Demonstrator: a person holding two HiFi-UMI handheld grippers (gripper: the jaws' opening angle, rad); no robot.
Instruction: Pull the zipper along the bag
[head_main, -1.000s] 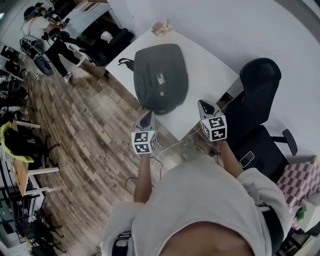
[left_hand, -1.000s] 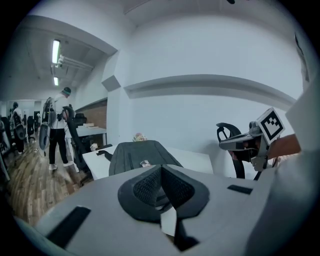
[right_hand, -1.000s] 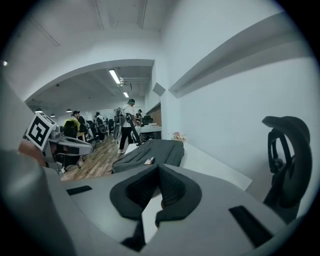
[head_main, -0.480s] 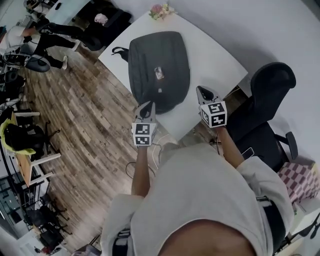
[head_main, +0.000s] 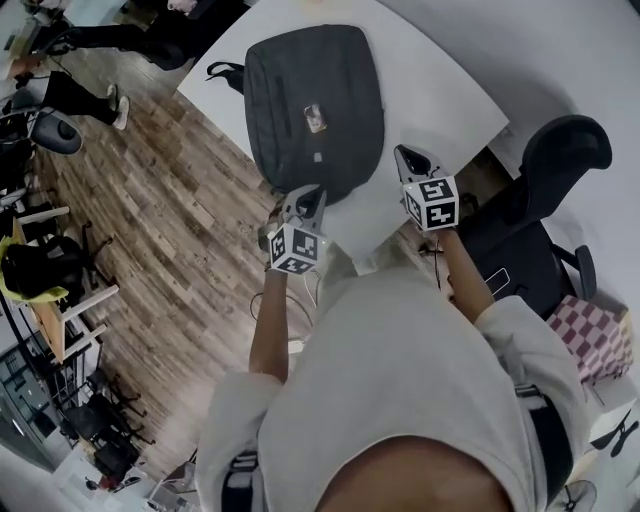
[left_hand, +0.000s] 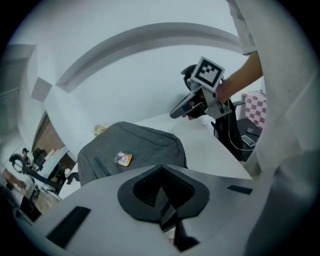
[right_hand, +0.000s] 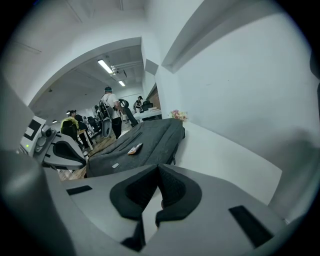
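A dark grey backpack (head_main: 315, 105) lies flat on the white table (head_main: 440, 110), a small tag with an orange edge (head_main: 313, 117) on its front. It also fills the middle of the left gripper view as the backpack (left_hand: 132, 150) and lies ahead in the right gripper view as the backpack (right_hand: 145, 142). My left gripper (head_main: 303, 205) hovers at the bag's near end, shut and empty. My right gripper (head_main: 408, 160) is just right of the bag over the table, shut with nothing between its jaws. The zipper pull is not distinguishable.
A black office chair (head_main: 545, 200) stands right of the table. Small flowers (right_hand: 177, 115) sit at the table's far end. People and chairs (head_main: 60, 60) occupy the wooden floor at the far left. A checked cloth (head_main: 590, 335) lies at the right.
Both grippers have closed in on the bag: the left now reaches its near end, the right is alongside it. The view has shifted toward the table.
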